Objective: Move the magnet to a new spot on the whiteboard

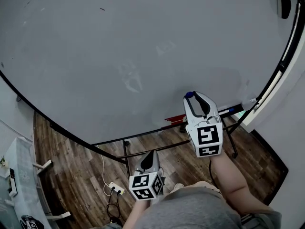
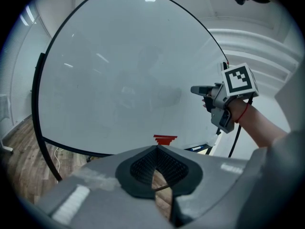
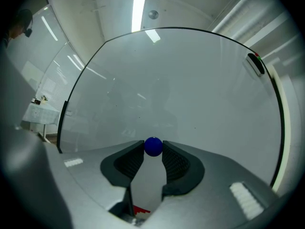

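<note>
Here, the right gripper is held up level in front of the lower right part of the whiteboard. Its jaws are clamped on the magnet, a small round blue one pinched right at the jaw tips, one ribbed pad against each side. Behind the magnet the right gripper view shows only the pale board. Whether the magnet touches the board cannot be told from any view.

The left gripper hangs lower and nearer the person, below the board's bottom edge and tilted a little downward. Its jaws are together at the tips with nothing between them. Through the narrow gap below the tips a strip of the wooden floor shows.

A red stepped mark sits at the bottom edge of the board, just left of the right gripper in the head view. A blue-capped marker pen lies on the ledge to that gripper's right. A black eraser clings to the board near its upper right corner, well apart from the magnet.

The board stands on a black frame. On the floor under it lies a white power strip with a cable running up from it
</note>
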`<state>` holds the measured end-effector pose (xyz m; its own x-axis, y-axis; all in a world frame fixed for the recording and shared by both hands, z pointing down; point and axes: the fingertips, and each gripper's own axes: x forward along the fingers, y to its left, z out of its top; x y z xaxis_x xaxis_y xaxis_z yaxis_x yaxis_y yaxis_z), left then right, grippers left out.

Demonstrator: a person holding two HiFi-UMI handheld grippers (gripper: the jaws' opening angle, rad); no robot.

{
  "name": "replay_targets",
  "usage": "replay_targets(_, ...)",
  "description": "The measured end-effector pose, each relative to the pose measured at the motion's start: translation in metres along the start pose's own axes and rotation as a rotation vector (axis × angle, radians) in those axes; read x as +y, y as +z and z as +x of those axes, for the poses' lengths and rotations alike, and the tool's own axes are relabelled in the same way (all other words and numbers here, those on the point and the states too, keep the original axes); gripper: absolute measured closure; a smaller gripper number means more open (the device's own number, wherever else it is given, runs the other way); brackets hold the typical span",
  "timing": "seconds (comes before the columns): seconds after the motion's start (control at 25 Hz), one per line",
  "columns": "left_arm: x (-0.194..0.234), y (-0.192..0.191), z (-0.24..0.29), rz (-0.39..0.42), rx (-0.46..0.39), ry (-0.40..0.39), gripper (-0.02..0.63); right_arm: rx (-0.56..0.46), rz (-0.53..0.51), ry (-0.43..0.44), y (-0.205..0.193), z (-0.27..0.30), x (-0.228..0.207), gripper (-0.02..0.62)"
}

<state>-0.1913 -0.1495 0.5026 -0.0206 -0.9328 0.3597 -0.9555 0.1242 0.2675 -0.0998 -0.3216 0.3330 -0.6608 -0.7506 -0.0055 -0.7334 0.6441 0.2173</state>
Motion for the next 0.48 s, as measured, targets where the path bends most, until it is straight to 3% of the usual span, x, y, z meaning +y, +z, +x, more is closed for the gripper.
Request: replay_targets(0.48,-0.034,-0.007,0.0,0.036,0.028,-0.069,0.603,-0.004,0.01,-0.041,0.001,-0.041,-0.02,0.474)
